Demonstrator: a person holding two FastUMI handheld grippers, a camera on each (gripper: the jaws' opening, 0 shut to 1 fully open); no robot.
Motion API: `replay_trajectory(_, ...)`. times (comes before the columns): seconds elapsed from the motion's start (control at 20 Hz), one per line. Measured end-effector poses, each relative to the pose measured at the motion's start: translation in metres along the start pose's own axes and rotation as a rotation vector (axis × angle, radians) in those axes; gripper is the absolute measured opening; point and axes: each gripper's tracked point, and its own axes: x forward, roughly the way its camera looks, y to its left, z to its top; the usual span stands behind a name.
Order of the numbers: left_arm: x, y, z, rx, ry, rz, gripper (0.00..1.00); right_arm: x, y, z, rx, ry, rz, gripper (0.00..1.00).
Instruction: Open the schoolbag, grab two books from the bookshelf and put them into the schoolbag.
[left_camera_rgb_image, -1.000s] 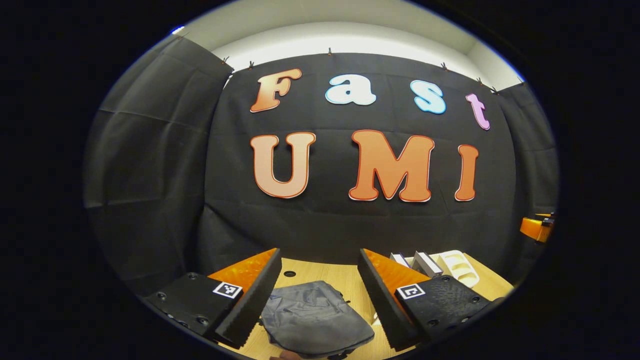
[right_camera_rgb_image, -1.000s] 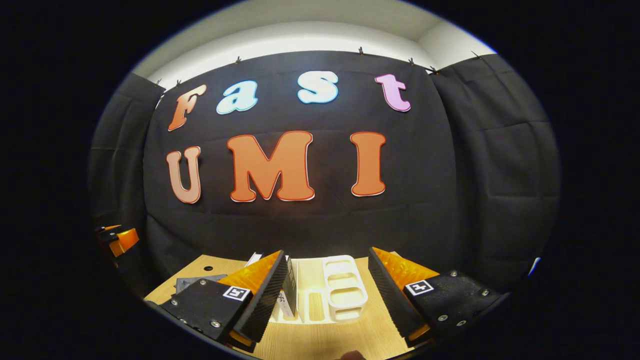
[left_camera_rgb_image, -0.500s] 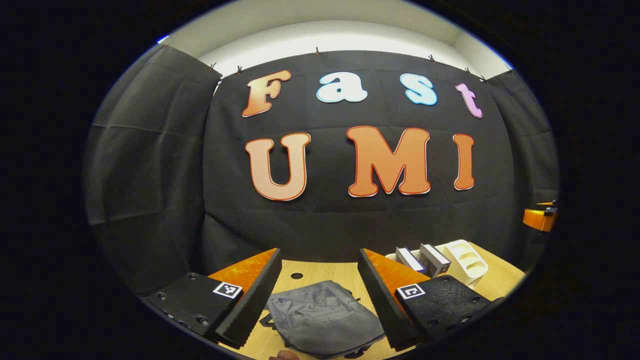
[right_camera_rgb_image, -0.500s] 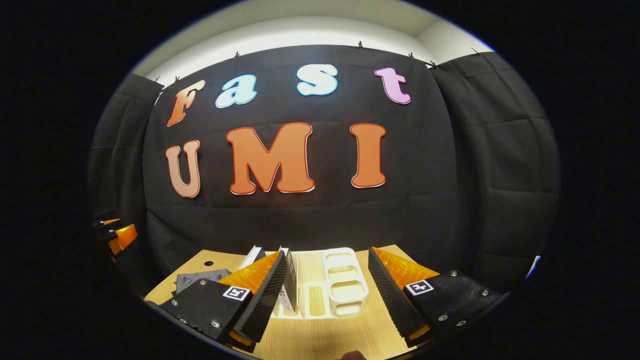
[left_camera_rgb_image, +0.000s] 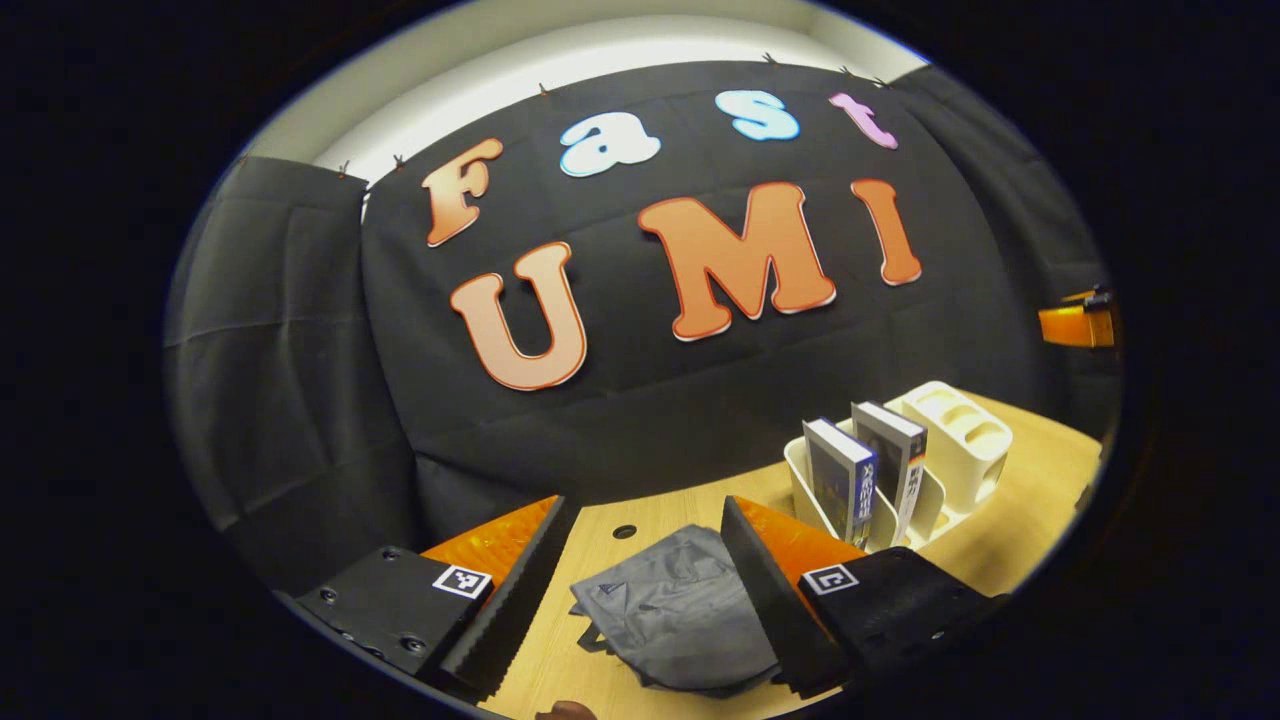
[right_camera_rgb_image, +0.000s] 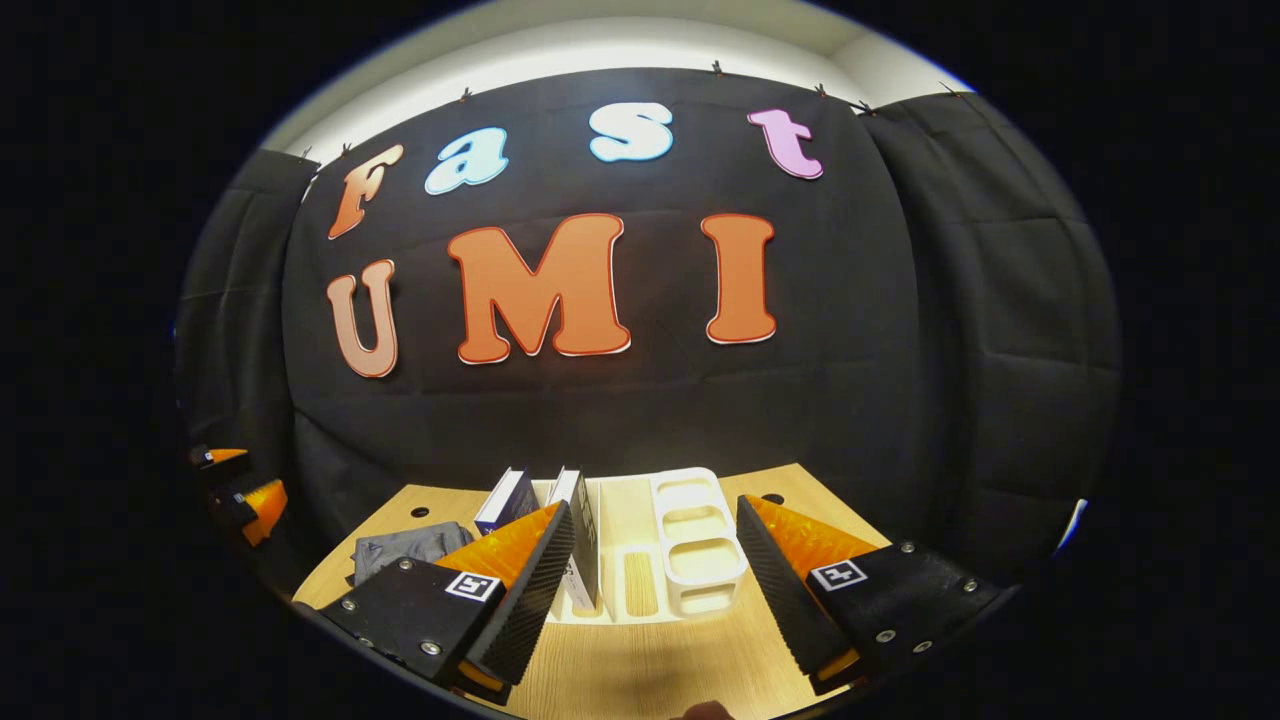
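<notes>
A grey schoolbag lies flat on the wooden table, below and between the fingers of my open left gripper, which hangs above it. To its right stands a white bookshelf with two books upright in its slots. In the right gripper view the same white bookshelf sits ahead of my open right gripper, with the two books behind its left finger and the schoolbag at the far left. Nothing sits between either gripper's fingers.
The wooden table has small round holes near its back edge. Black cloth walls close the booth behind and at both sides. The other gripper shows as an orange part at the right edge and at the left edge.
The left gripper view has tilted and turned right, so the bookshelf and books come further into view. The right gripper view has dipped slightly toward the table. Both grippers stay open.
</notes>
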Motion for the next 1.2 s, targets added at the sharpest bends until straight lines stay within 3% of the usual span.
replay_trajectory(0.2, 0.000, -0.031, -0.047, 0.084, 0.108, -0.094, 0.97, 0.003, -0.006, -0.022, -0.014, 0.049, -0.007, 0.97)
replay_trajectory(0.4, -0.004, -0.052, -0.094, 0.176, 0.196, -0.142, 0.98, 0.001, -0.019, -0.039, -0.027, 0.082, -0.037, 0.97)
replay_trajectory(0.95, -0.007, -0.119, -0.191, 0.383, 0.330, -0.321, 0.98, -0.010, -0.051, -0.075, -0.019, 0.184, -0.113, 0.97)
replay_trajectory(1.2, 0.001, -0.139, -0.226, 0.482, 0.360, -0.366, 0.98, -0.015, -0.071, -0.089, -0.009, 0.236, -0.161, 0.97)
